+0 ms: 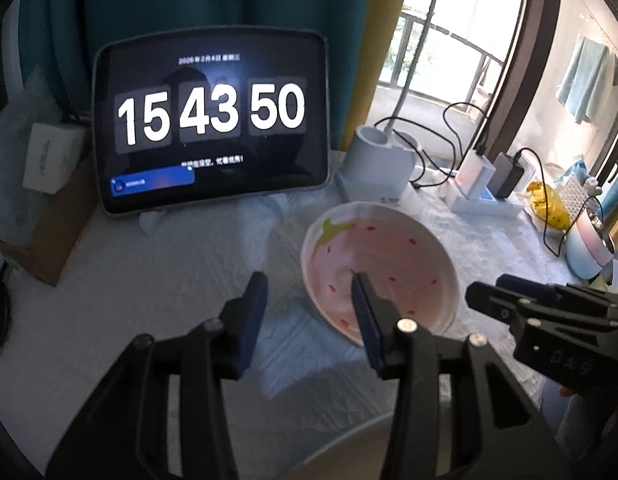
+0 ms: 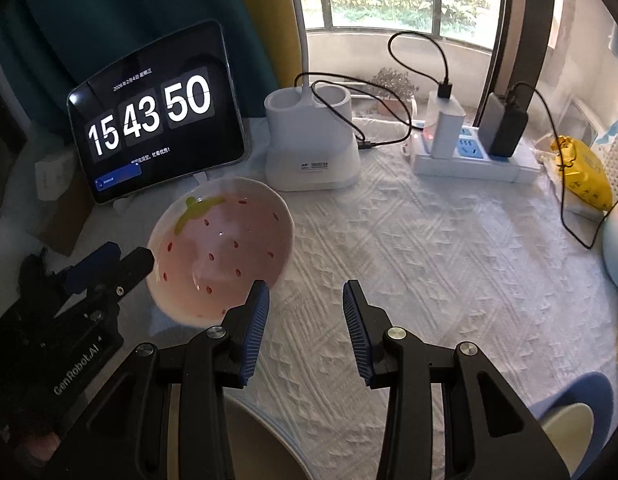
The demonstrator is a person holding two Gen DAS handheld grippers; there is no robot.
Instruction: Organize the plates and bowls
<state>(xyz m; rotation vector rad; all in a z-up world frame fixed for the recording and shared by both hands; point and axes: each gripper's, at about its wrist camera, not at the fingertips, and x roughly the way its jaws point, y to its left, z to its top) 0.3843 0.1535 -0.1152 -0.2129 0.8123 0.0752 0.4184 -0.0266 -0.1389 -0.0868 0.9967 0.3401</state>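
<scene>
Left wrist view: approach step. Strawberry bowl (image 1: 379,268) on white cloth (image 1: 149,280) by tablet (image 1: 211,120). My left gripper (image 1: 309,300), right gripper (image 2: 305,304) both spread, empty. Next: straddle rim, pinch.

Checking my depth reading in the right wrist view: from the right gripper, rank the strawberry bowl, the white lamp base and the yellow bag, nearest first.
From the right gripper:
1. Strawberry bowl, just beyond its left finger.
2. White lamp base, straight ahead, behind the bowl.
3. Yellow bag, far right at the table's edge.
</scene>
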